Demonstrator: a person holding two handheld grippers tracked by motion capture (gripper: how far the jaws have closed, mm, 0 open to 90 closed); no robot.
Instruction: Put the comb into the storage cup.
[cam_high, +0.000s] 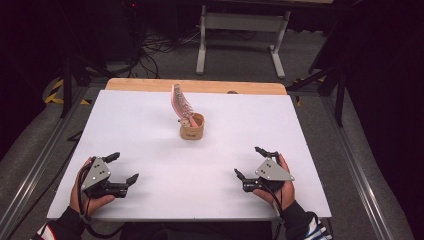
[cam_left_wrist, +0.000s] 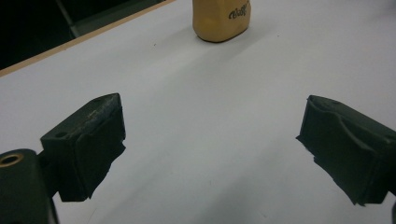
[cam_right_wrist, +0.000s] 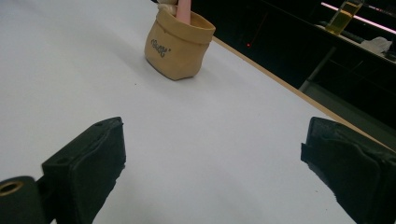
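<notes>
Two grippers rest low on the white board (cam_high: 150, 125), well apart from the tan pouch (cam_high: 192, 127) standing near its far middle. Pouch top is cut off in the left gripper view; its dark script is too blurred to read. A pink ribbed item (cam_high: 181, 102) sticks up from it, identity unclear. Left gripper (cam_high: 121, 168) and right gripper (cam_high: 248, 161): jaws spread wide, holding nothing.

Lab-like recording room, white board (cam_high: 150, 125) as tabletop, black curtains, floor cables (cam_high: 155, 47), metal stand (cam_high: 240, 35)
</notes>
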